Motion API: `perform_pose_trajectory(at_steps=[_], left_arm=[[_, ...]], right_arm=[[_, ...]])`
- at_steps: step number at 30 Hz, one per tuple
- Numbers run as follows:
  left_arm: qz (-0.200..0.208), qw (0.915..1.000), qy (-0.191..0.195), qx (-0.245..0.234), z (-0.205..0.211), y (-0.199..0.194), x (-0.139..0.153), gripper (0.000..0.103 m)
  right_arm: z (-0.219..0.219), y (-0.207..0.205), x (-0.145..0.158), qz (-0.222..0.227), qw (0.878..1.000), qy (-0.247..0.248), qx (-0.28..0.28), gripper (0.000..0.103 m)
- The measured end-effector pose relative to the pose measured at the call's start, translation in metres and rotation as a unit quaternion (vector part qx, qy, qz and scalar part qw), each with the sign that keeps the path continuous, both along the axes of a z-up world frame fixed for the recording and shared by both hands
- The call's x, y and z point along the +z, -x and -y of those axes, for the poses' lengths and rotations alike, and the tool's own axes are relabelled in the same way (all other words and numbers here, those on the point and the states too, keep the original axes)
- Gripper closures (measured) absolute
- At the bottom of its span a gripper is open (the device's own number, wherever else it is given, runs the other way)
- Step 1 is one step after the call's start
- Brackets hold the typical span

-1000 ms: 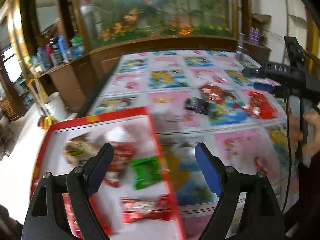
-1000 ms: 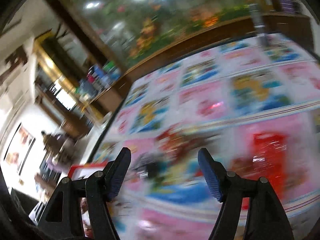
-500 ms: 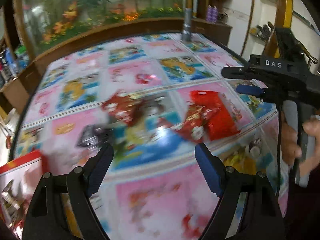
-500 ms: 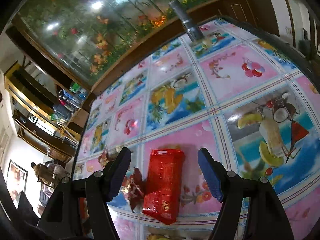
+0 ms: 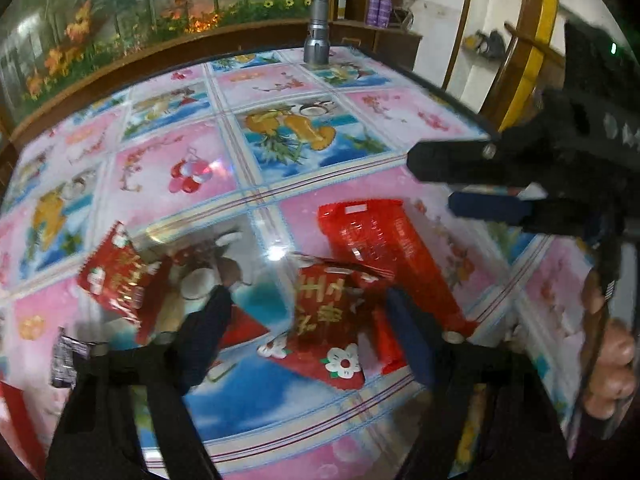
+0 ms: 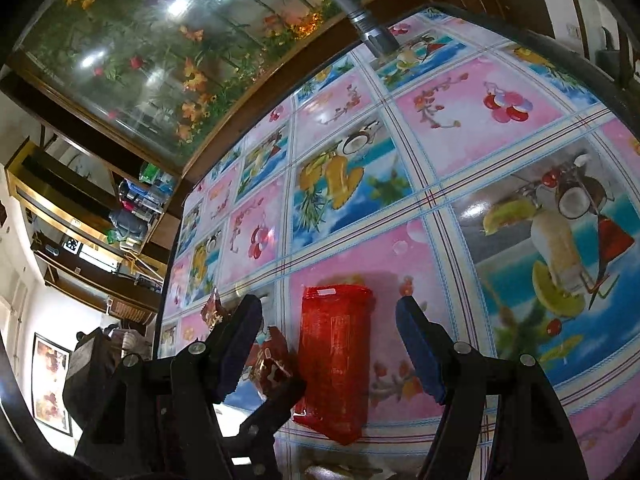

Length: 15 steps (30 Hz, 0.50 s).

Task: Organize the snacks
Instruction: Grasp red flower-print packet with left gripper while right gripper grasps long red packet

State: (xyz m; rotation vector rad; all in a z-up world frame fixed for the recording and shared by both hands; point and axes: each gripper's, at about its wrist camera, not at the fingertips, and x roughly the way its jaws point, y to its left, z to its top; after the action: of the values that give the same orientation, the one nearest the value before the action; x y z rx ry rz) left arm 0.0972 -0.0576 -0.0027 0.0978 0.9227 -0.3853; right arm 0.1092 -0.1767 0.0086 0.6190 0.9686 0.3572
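Snack packets lie scattered on the glossy fruit-print tablecloth (image 5: 192, 152) in front of you. The long red packet (image 6: 334, 364) rests flat on a pink square, its sealed end pointing away from you. Your right gripper (image 6: 328, 350) hangs just above it with jaws spread wide, one finger on each side of the packet and neither touching it. In the left wrist view the same packet (image 5: 384, 248) runs diagonally, and your right gripper (image 5: 468, 184) reaches in from the right edge over its far end.

Your left gripper (image 5: 308, 336) is also spread apart, holding nothing. Between its fingers lies a red packet with gold lettering and white flowers (image 5: 332, 320), overlapping the near left edge of the long packet. In the right wrist view that packet (image 6: 272, 364) sits just beside the long one, partly hidden behind the left finger.

Further left in the left wrist view, another red packet with gold print (image 5: 120, 276) lies tilted, well apart from the pair. A small dark wrapper (image 5: 66, 362) sits near the left edge, blurred. A grey metal flashlight (image 5: 316, 32) stands upright at the table's far edge.
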Motion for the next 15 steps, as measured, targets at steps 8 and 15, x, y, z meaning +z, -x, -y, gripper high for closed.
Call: perform_pose_trajectory(at_steps=[8,15], left_arm=[[-0.017,0.9998,0.011,0.001,-0.004,0.013,-0.001,0.071],[-0.034,0.997,0.03,0.062,-0.046,0.027,-0.003,0.071]], right_arm=[[-0.019,-0.001,-0.006,-0.009,0.999,0.028,0.022,0.031],[-0.038,0.001,-0.009,-0.008,0.996,0.082,0.036,0.031]])
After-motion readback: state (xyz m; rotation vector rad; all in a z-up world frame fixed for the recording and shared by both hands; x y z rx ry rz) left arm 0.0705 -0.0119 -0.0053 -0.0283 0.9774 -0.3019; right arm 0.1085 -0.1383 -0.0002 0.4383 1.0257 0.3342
